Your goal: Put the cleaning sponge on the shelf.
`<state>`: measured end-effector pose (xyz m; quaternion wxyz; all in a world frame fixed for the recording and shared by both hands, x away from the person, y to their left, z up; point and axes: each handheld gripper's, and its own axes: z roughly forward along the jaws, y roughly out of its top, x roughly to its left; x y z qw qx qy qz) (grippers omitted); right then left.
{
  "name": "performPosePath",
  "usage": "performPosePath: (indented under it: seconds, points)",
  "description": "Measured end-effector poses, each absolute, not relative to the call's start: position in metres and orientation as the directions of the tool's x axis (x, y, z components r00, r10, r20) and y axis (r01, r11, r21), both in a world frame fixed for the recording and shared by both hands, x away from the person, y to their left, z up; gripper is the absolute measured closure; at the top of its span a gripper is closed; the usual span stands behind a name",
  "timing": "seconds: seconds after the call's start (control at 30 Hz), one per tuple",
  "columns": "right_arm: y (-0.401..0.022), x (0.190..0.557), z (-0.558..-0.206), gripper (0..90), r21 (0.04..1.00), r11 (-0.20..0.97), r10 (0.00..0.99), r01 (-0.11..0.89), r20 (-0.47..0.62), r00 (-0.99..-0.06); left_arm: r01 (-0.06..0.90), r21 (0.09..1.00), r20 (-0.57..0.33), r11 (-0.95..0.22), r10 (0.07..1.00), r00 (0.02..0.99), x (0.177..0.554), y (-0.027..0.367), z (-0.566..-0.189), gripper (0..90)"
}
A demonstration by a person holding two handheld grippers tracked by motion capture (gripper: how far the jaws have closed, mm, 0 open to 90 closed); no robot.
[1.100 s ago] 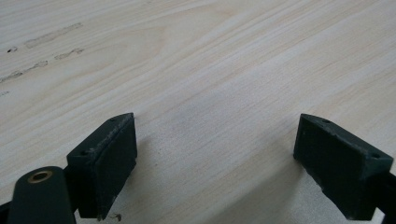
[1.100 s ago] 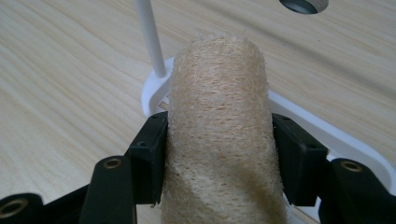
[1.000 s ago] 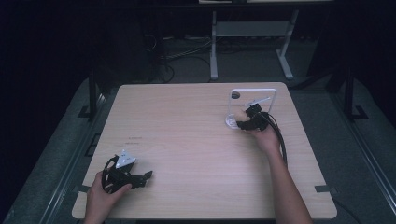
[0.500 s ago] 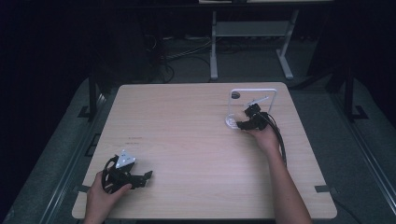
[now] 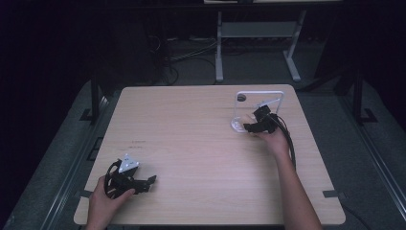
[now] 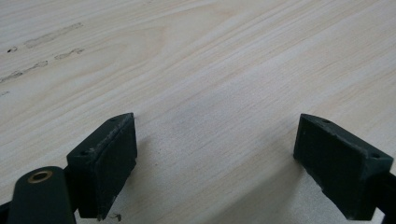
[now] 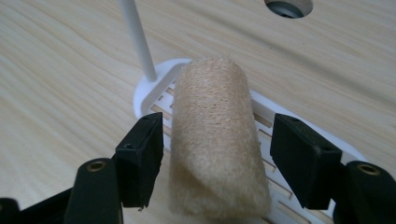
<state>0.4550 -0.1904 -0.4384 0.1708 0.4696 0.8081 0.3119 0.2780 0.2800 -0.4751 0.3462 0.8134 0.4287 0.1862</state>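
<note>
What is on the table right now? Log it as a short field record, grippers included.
surface: wooden table
rack: white wire rack at far right, slotted base
roll: tan fuzzy roll on the rack base, between the right jaws
right gripper: open, jaws either side of the roll, gaps visible
left gripper: open, near left corner, bare wood between jaws
hole: round hole in the tabletop beyond the rack

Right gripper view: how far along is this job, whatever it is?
Done: the tan roll rests on the white slotted rack. In hand: the right gripper straddles the roll, jaws open with a gap each side. Left: closing or lifting, cannot tell which. The left gripper sits open over bare table.
</note>
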Motion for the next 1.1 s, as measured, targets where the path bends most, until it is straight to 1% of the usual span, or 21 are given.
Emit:
performPosePath:
  seconds: [0.17, 0.27, 0.37, 0.6, 0.73, 0.77, 1.1]
  points:
    - [-0.196, 0.439, -0.426, 34.2, 0.692, 0.352, 0.865, 0.630, 0.015, -0.501, 0.569, 0.723, 0.006, -0.393, 0.827, 0.563, 0.278, 0.280, -0.475, 12.8]
    - [-0.199, 0.429, -0.420, 37.6, 0.708, 0.347, 0.866, 0.615, 0.010, -0.500, 0.568, 0.723, 0.006, -0.393, 0.826, 0.563, 0.278, 0.280, -0.475, 12.8]
    - [-0.202, 0.418, -0.414, 44.4, 0.724, 0.337, 0.863, 0.602, 0.018, -0.505, 0.568, 0.723, 0.006, -0.393, 0.826, 0.563, 0.278, 0.280, -0.475, 12.8]
    - [-0.200, 0.403, -0.414, 74.4, 0.738, 0.322, 0.852, 0.594, 0.048, -0.521, 0.569, 0.722, 0.006, -0.394, 0.826, 0.563, 0.278, 0.280, -0.475, 12.8]
    - [-0.194, 0.400, -0.422, 86.0, 0.736, 0.316, 0.846, 0.599, 0.066, -0.529, 0.567, 0.724, 0.007, -0.393, 0.826, 0.563, 0.278, 0.280, -0.475, 12.8]
    - [-0.193, 0.401, -0.424, 89.0, 0.728, 0.335, 0.842, 0.599, 0.054, -0.537, 0.567, 0.724, 0.007, -0.393, 0.826, 0.563, 0.278, 0.280, -0.475, 12.8]
    - [-0.183, 0.408, -0.443, 89.7, 0.678, 0.374, 0.829, 0.632, 0.061, -0.556, 0.567, 0.724, 0.007, -0.393, 0.826, 0.563, 0.278, 0.280, -0.475, 12.8]
